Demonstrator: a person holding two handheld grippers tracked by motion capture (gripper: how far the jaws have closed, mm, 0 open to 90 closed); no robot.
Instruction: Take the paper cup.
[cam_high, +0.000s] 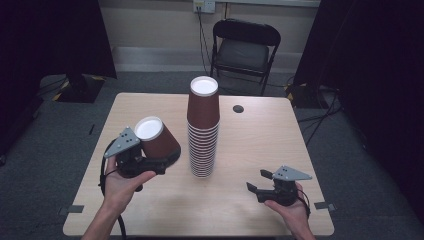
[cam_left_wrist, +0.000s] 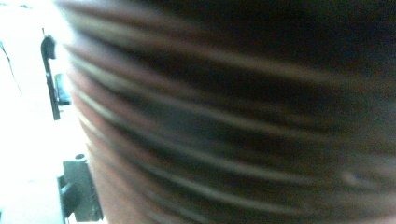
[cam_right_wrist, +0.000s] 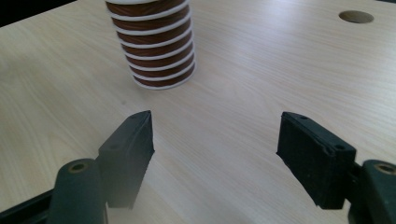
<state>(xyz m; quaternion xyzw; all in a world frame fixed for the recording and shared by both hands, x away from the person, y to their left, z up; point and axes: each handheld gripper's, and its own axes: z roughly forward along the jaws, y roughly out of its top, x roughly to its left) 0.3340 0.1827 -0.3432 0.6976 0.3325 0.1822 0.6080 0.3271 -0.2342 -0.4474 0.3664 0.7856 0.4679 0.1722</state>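
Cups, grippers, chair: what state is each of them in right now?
Single cup: held off the table, tilted, white bottom toward the camera.
Cup stack: upside down, upright on the table.
Left gripper: shut on the single cup.
Right gripper: open, empty.
Chair: unfolded, empty.

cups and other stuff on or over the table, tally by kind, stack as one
cup stack: 1
single cup: 1, held in the left gripper
grippers: 2, with the right gripper open and holding nothing
total: 4
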